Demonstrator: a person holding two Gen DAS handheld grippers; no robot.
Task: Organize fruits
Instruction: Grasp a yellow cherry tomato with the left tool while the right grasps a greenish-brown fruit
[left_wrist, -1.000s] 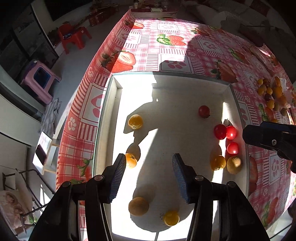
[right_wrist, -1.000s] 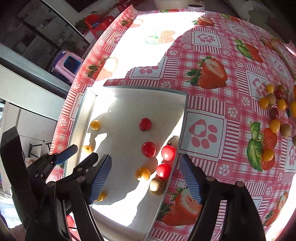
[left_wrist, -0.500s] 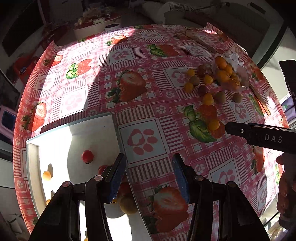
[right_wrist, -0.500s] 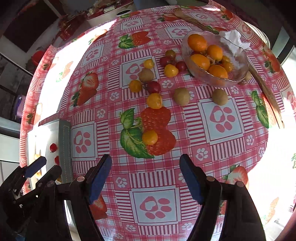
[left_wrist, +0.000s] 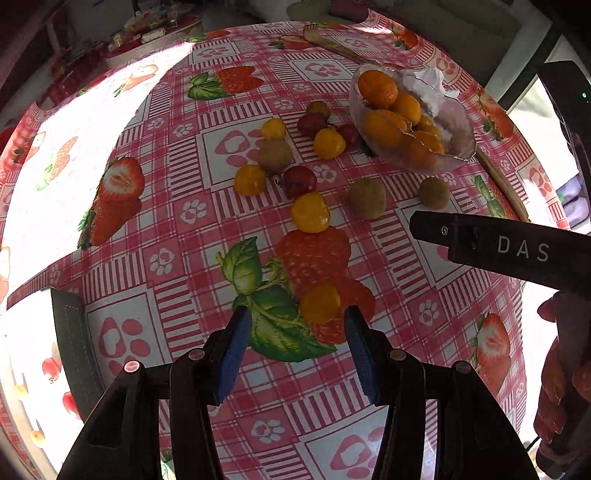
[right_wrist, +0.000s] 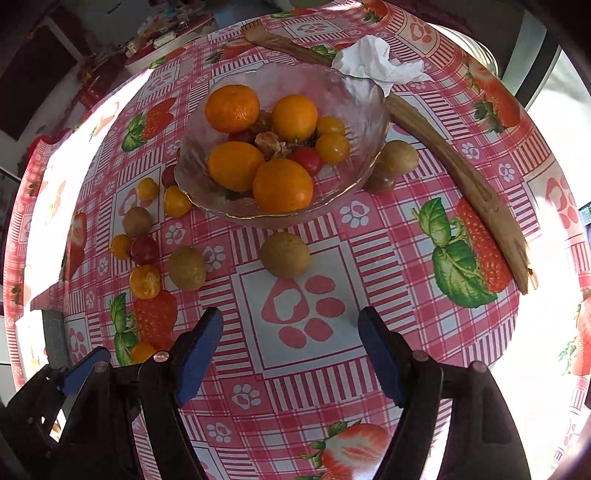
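Note:
My left gripper (left_wrist: 297, 347) is open and empty, its jaws just short of a yellow cherry tomato (left_wrist: 320, 303) on the strawberry-print tablecloth. My right gripper (right_wrist: 290, 349) is open and empty, facing a brown kiwi-like fruit (right_wrist: 285, 254) a little ahead. A glass bowl (right_wrist: 364, 107) holds oranges and small tomatoes; it also shows in the left wrist view (left_wrist: 458, 136). Several yellow, red and brown fruits (left_wrist: 310, 212) lie loose on the cloth left of the bowl. The white tray (left_wrist: 70, 332) with sorted tomatoes is at the left edge.
A long wooden utensil (right_wrist: 461, 177) lies right of the bowl, with a crumpled white tissue (right_wrist: 376, 62) behind the bowl. The right gripper's black body (left_wrist: 517, 251) crosses the left wrist view. The round table's edge curves close on the right.
Both grippers have swung right, away from the white tray, toward the loose fruit and the glass bowl. Both stayed open and empty.

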